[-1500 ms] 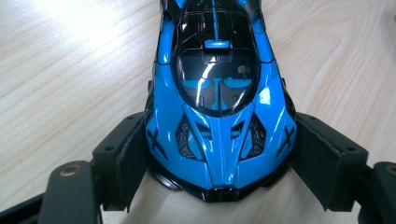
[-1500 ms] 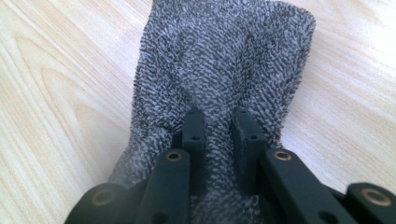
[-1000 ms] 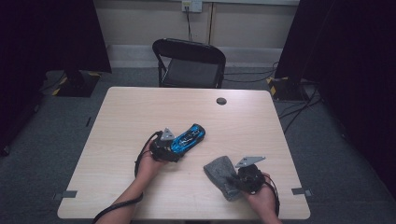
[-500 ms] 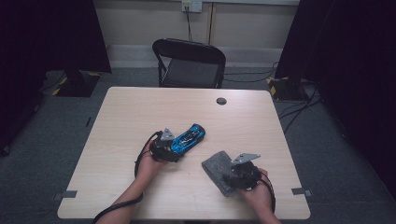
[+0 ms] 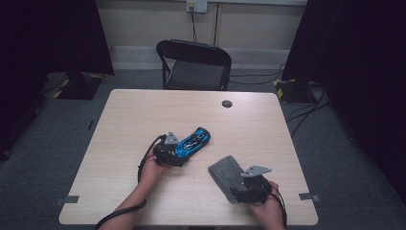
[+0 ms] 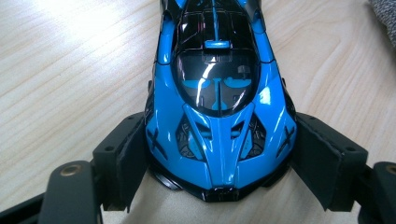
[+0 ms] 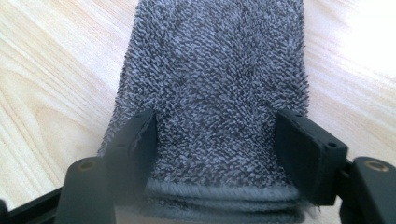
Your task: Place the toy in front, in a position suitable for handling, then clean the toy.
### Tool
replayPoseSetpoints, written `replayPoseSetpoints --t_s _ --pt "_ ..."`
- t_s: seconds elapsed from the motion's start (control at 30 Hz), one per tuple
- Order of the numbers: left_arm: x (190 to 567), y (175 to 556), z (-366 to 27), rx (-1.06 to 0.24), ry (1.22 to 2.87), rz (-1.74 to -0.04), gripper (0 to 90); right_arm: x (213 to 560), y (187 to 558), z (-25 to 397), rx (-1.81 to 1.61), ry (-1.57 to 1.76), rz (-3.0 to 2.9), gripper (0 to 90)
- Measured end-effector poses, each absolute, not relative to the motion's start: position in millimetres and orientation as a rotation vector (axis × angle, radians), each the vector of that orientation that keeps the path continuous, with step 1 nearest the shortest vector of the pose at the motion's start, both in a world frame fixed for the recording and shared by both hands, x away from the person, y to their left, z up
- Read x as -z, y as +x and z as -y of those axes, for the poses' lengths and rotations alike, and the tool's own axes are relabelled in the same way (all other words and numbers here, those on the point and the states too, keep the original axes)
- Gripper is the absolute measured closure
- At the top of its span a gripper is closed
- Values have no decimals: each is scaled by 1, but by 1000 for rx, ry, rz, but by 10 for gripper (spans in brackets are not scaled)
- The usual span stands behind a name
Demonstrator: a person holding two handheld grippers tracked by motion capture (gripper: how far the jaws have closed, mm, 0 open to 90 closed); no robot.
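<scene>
Tongs [image 6: 219, 154] around car [image 6: 217, 93]; cloth [image 7: 210, 93]

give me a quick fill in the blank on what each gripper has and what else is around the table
1. The left gripper has its jaws on either side of a toy car coloured ____.
2. The right gripper straddles a folded grey ____.
3. Beyond the table's far edge stands a black folding ____.
4. A small dark round disc lies near the table's ____ edge.

Missing words: blue; cloth; chair; far

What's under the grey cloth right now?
The grey cloth lies folded in layers on the bare wooden table, with the right gripper straddling its near edge. Anything beneath or between the folds is hidden.
</scene>
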State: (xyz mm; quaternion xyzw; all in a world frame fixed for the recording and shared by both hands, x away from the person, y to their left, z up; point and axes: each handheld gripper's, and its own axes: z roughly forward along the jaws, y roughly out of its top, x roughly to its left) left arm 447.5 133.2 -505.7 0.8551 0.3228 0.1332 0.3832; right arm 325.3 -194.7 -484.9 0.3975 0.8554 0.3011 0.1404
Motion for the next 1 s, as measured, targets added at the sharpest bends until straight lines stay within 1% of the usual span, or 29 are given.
replayPoseSetpoints --t_s 0.03,0.07,0.1,0.13,0.17,0.2,0.23,0.27,0.33,0.37,0.4,0.43,0.53,1.0 --pt "506 448 -133 -340 2180 -823 236 485 325 194 -866 1159 -2473 320" --pt "506 448 -133 -340 2181 -823 236 484 326 193 -859 1157 -2485 363" --pt "506 447 -133 -339 2180 -823 236 484 326 193 -859 1157 -2485 363" --pt "506 447 -133 -340 2180 -823 236 484 326 193 -862 1142 -2500 418" --pt "506 448 -133 -340 2180 -823 236 484 326 193 -862 1142 -2500 418" --pt "506 447 -133 -339 2180 -824 236 482 326 191 -862 1130 -2525 528" --pt "506 447 -133 -339 2180 -824 236 482 326 191 -862 1130 -2525 528" --pt "506 447 -133 -339 2181 -823 236 481 326 190 -864 1122 -2532 587" --pt "506 447 -133 -340 2181 -823 236 481 328 190 -873 1126 -2543 650" --pt "506 447 -133 -340 2181 -823 236 481 328 190 -873 1126 -2543 650" --pt "506 447 -133 -340 2180 -823 236 480 329 190 -872 1136 -2544 688" --pt "506 447 -133 -340 2180 -823 236 480 329 190 -872 1136 -2544 688" --pt "506 447 -133 -339 2180 -823 236 480 329 189 -859 1128 -2541 753" --pt "506 447 -134 -339 2181 -825 236 472 342 194 -911 1130 -2566 774"
